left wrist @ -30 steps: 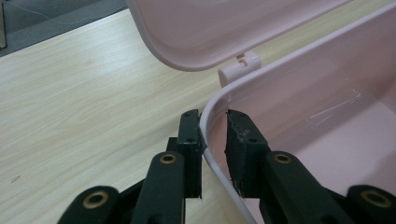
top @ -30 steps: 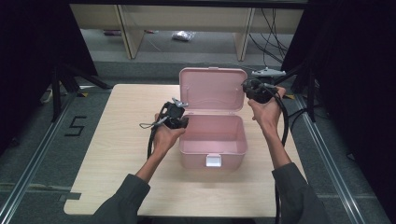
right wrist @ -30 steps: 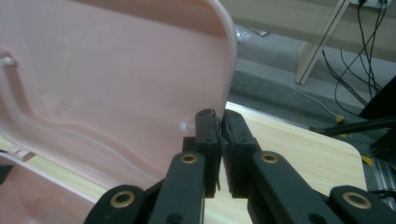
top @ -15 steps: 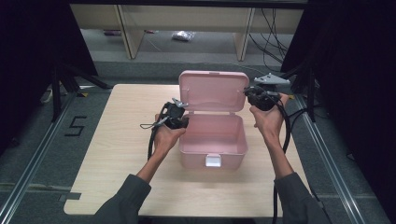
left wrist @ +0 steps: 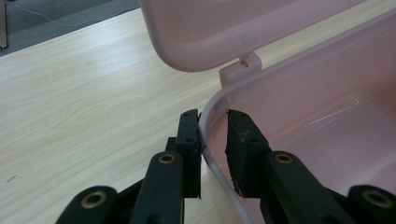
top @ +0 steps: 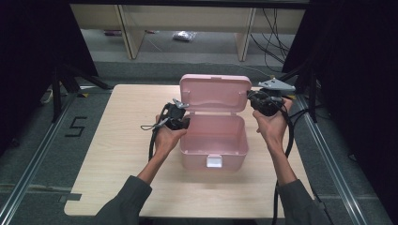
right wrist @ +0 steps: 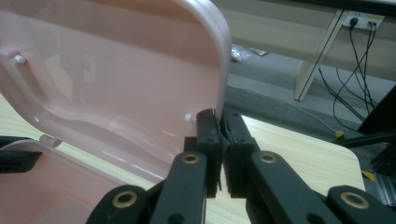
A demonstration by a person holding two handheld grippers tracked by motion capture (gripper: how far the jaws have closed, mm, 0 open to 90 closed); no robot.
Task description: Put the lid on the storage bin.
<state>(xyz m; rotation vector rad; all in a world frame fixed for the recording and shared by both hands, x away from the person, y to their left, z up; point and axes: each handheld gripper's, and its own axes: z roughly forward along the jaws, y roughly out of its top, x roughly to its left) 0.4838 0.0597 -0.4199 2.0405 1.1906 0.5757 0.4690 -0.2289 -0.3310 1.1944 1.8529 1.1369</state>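
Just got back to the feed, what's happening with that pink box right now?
A person is working on a pink plastic box that sits open on the light wooden table. The left gripper has its jaws astride the box's left rim, one outside and one inside, with a small gap showing at the inner one. The right gripper is shut on the edge of the box's hinged pink lid, which stands raised at the back. The box looks empty inside.

The pink box (top: 213, 140) sits open at table (top: 122, 164) centre, its raised lid (top: 214, 92) walling off 12 o'clock; bare tabletop lies free at 6 and 9 o'clock.
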